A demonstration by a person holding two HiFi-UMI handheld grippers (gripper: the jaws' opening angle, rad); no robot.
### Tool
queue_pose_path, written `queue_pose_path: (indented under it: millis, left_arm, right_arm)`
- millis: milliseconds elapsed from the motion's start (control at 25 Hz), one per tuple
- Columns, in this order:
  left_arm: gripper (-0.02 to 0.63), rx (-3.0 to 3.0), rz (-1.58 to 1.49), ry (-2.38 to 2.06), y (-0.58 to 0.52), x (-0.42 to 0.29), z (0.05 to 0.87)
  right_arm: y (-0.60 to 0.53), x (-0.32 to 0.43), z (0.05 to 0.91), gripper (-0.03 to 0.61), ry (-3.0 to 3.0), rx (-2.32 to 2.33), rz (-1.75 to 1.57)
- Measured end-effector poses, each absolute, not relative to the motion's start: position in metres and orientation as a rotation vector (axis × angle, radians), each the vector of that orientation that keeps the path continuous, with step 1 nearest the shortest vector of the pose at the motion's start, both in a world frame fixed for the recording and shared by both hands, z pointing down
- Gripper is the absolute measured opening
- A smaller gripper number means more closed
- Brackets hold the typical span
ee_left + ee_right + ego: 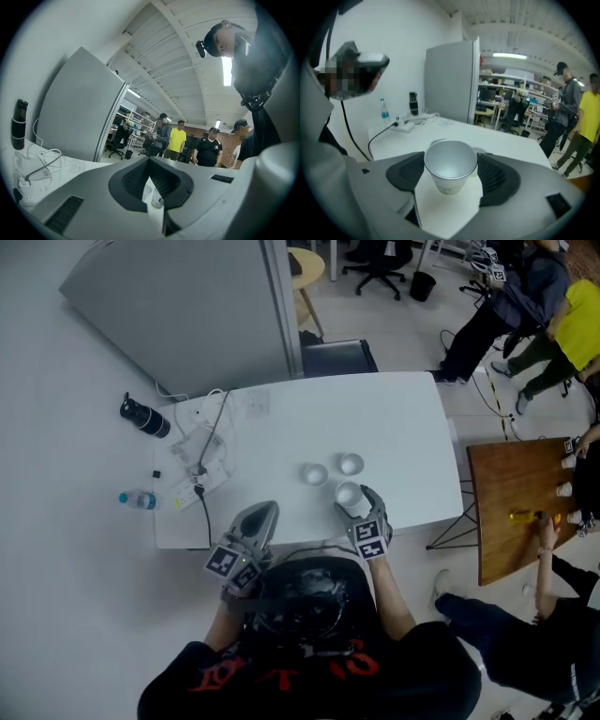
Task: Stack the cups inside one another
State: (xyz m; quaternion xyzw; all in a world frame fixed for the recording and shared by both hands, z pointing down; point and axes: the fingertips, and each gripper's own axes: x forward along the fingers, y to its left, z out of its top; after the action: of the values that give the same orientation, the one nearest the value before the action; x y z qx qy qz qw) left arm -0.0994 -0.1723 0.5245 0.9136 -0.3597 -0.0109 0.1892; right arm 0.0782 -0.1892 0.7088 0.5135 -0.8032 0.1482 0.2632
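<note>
The right gripper (451,159) has its jaws set wide, and a white cup (450,176) stands upright between them, mouth up. Both pads (405,173) press against its sides just under the rim. Its base seems to rest on the table (403,427), close to the near edge and a little right of the middle.

The left gripper (150,161) has its jaws drawn together at the tips. Only a thin slit is left between the pads, and nothing is in it. It points over the near edge, left of the held cup and well apart from it.

Just beyond the held cup, toward the middle of the tabletop, stand a second cup (314,473) and a third cup (351,463). They are side by side, both mouth up, with a small gap between them. The third cup is just behind the held one.

A tangle of cables (202,460) lies along the left edge of the tabletop. Past that edge are a black bottle (143,416) by the far-left corner and a clear water bottle (139,500) nearer. A grey partition (187,306) rises behind the far-left corner, and a black chair (337,357) sits at the far edge. A wooden table (511,512) stands off to the right, with people around it.
</note>
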Motion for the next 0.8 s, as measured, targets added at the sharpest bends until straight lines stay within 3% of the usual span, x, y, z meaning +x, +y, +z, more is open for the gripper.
queue_pose_path:
  millis: [200, 440, 480, 520, 800]
  left_arm:
    - [0.002, 2.596, -0.051, -0.989, -0.182, -0.094, 0.522]
    - [0.002, 2.596, -0.083, -1.034, -0.186, -0.104, 0.515]
    - [0.002, 2.587, -0.088, -1.046, -0.187, -0.108, 0.515]
    - [0.002, 2.578, -0.096, -1.058, -0.188, -0.110, 0.514]
    - [0.000, 2.596, -0.005, -1.054, -0.184, -0.110, 0.524]
  right_arm:
    - [-0.244, 0.117, 0.640, 0.365, -2.281, 1.608, 0.334]
    - [-0.281, 0.116, 0.697, 0.366, -2.217, 1.557, 0.337]
    - [-0.283, 0.117, 0.710, 0.382, -2.199, 1.559, 0.345]
    - [-0.283, 0.118, 0.721, 0.437, -2.186, 1.560, 0.359]
    - [-0.257, 0.117, 0.714, 0.439, -2.207, 1.565, 0.375]
